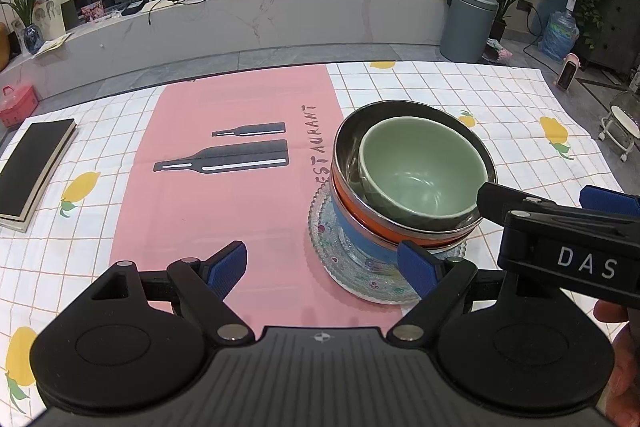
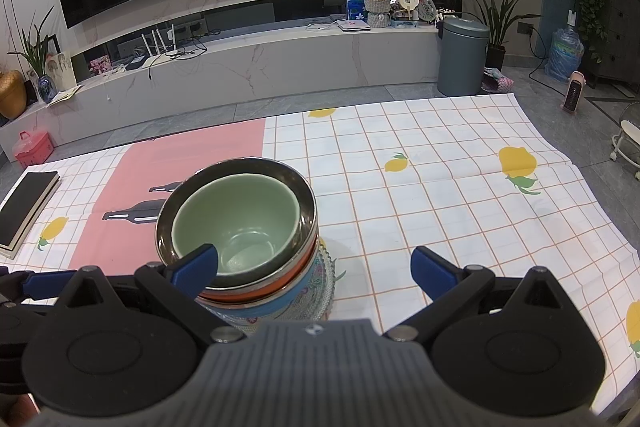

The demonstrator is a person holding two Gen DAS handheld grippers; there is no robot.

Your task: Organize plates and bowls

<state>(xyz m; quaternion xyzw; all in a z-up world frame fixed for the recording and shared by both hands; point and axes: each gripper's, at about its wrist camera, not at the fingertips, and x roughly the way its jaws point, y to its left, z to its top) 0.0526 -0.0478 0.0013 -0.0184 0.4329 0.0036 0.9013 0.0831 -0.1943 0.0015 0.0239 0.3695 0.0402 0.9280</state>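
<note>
Nearest the lens, the left tongs (image 1: 322,269) gape wide, empty, their right pad beside the ribbed clear glass plate (image 1: 328,251) at about one o'clock. On it nest a blue bowl (image 1: 362,241), an orange-banded steel bowl (image 1: 416,109) and a pale green ceramic bowl (image 1: 416,163). The right tongs (image 2: 314,271), equally wide and empty, sit closer, stack at eleven o'clock on the table (image 2: 440,195).

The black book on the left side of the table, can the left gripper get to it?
Probably yes. The left gripper is open and holds nothing, and only bare checked tablecloth lies between it and the black book. The stacked bowls stand on its other side.
</note>
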